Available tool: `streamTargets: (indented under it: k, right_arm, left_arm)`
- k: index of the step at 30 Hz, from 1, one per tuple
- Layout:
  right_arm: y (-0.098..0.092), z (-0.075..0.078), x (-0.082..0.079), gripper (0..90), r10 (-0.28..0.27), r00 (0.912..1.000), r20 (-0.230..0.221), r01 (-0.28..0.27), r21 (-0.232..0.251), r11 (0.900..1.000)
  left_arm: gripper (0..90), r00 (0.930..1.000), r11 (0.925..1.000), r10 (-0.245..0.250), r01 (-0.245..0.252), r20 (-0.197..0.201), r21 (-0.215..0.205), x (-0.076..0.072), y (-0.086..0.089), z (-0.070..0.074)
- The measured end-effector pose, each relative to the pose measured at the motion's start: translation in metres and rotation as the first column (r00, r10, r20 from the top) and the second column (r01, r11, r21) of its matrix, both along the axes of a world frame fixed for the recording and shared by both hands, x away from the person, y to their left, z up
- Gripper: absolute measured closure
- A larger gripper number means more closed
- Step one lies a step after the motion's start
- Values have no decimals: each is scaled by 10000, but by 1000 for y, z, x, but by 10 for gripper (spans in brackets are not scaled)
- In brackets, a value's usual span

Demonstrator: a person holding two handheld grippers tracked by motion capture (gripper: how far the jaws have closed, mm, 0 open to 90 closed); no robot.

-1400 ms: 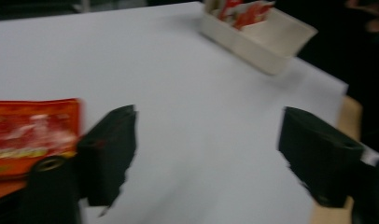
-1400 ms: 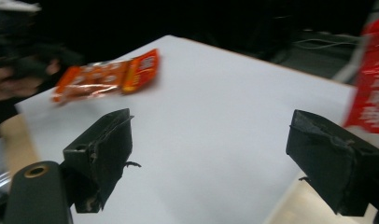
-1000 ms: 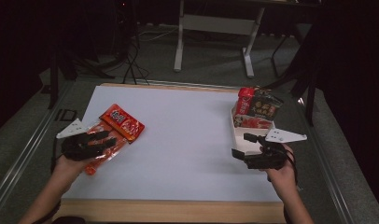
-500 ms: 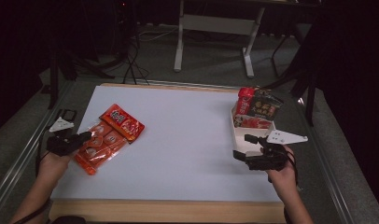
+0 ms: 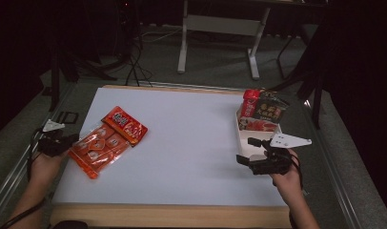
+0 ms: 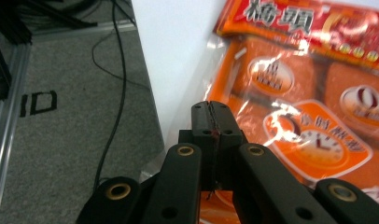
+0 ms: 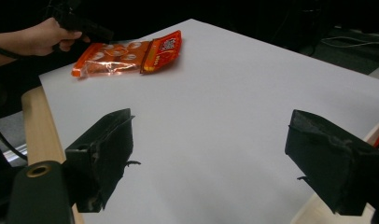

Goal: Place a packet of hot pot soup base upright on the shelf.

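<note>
Now, left tool [image 6: 211,122]: jaws have just pressed together, pinching the orange snack bag's [image 5: 106,141] clear edge at the desk [image 5: 191,143] side, likely for dragging.
Right tool [image 7: 211,158]: spread, empty, waiting near the box [image 5: 259,125].

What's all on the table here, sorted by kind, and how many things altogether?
Orange snack packets lying flat: 1
White trays: 1
Snack packets standing in the tray: 3, a red one, a dark one and a red one lying low in front
Hand-held tongs: 2, left tongs and right tongs
Total: 7
</note>
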State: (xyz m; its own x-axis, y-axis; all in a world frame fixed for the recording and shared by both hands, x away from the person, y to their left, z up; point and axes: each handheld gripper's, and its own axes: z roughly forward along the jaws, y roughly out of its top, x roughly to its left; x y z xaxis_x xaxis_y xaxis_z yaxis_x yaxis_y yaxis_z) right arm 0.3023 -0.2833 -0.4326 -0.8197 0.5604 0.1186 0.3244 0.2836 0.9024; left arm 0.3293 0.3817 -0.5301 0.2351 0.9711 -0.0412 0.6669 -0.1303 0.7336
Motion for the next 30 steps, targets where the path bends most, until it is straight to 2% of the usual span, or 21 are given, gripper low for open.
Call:
streamTargets:
  k: [2, 7, 9, 11, 15, 17, 19, 21, 25, 30]
  right_arm:
    - [-1, 1, 0, 149, -16, 10000, 11, 16, -13, 10000]
    - [-1, 0, -1, 149, -38, 10000, 2, 38, -21, 10000]
    - [-1, 0, -1, 149, -1, 10000, 37, 1, -100, 10000]
    - [-1, 0, 0, 149, 13, 10000, 14, -12, -71, 10000]
    - [0, -2, 1, 150, 28, 10000, -24, -28, -106, 9999]
    - [0, -2, 1, 150, 62, 10000, -47, -62, -99, 9999]
    - [0, -1, 1, 149, 37, 10000, -35, -38, -141, 9999]
    - [0, 0, 1, 150, 28, 10000, -6, -28, -118, 9999]
    - [0, 0, 1, 150, 36, 10000, -33, -36, -118, 9999]
    - [2, 0, 1, 150, 95, 9999, -32, -96, -139, 9999]
  left_arm:
    - [899, 9999, 9996, -29, 34, -164, 295, 1, 0, -3]
    - [898, 9990, 9988, 66, -44, -444, 493, 4, 3, -9]
    - [898, 9984, 9959, 81, -30, -564, 904, 5, 1, -10]
    - [898, 9982, 9945, 44, 20, -604, 1043, 5, -1, -9]
    - [899, 9953, 9970, -117, 190, -966, 754, 7, 1, -8]
    - [899, 9919, 9969, -409, 485, -1202, 617, 7, 0, -7]
    - [899, 9894, 9935, -665, 776, -1288, 836, 6, -6, -5]
    - [899, 9849, 9905, -943, 1075, -1451, 860, 4, -11, -4]
    - [899, 9788, 9853, -1373, 1507, -1522, 805, -1, -21, -3]
    - [899, 9741, 9816, -1681, 1795, -1514, 654, -7, -35, -3]
